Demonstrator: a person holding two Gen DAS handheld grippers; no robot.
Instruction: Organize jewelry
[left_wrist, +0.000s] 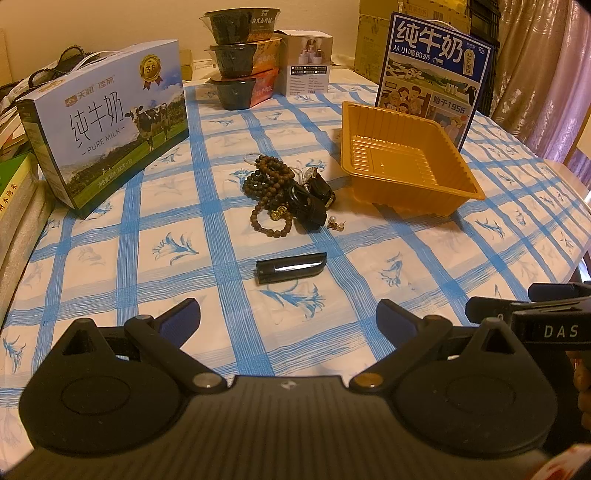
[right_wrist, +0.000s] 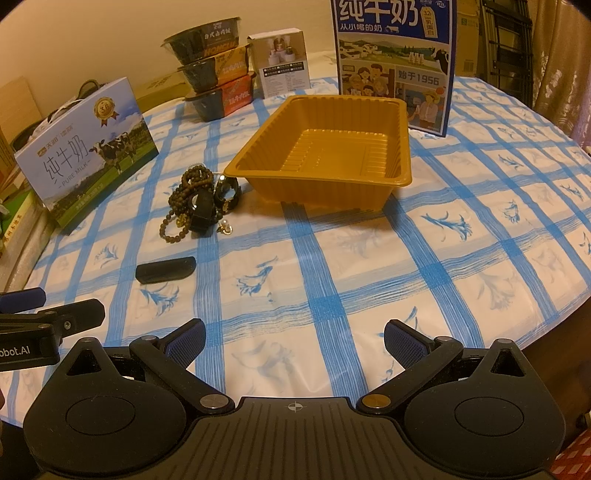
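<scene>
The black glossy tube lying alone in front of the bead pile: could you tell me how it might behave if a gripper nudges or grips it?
The black glossy tube lies on its side and looks rounded, so a nudge would probably roll it across the tablecloth. Its bright highlight suggests a smooth, hard shell, likely slippery between the pads. It should stay rigid when gripped.

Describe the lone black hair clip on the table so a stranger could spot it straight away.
Start at the orange plastic tray on the blue-checked tablecloth, then find the heap of bead bracelets beside it. Nearer the open grippers than that heap, the black clip lies flat by itself. Unlike the tangled heap, it is one smooth, glossy, elongated bar touching nothing else.
</scene>
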